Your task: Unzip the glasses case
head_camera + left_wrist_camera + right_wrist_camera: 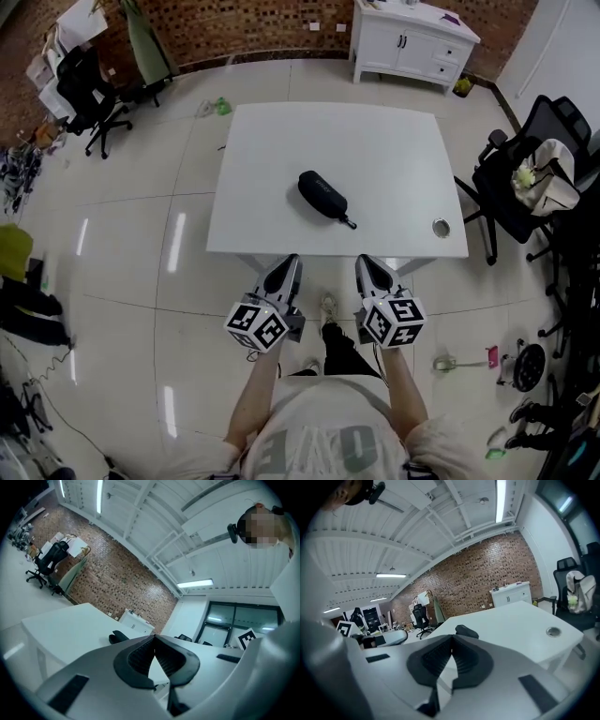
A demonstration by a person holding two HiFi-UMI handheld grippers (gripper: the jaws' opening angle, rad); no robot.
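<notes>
Head view: the black glasses case (322, 194) lies near the middle of the white worktop (375, 141). Left tongs (292, 261) and right tongs (362, 262) hover at its near edge, both pinched together, holding nothing.

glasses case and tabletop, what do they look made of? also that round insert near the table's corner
Glasses case: black, matte, likely fabric or leatherette; no glare on it. Table: white, smooth, probably laminate; even colour, faint sheen. Round insert: looks metallic, silvery grey with a lighter rim.

A white table (375, 150) stands on glossy floor tiles (131, 244) near a brick wall (253, 19), white cabinet (412, 47) and office chairs (86, 86).
</notes>
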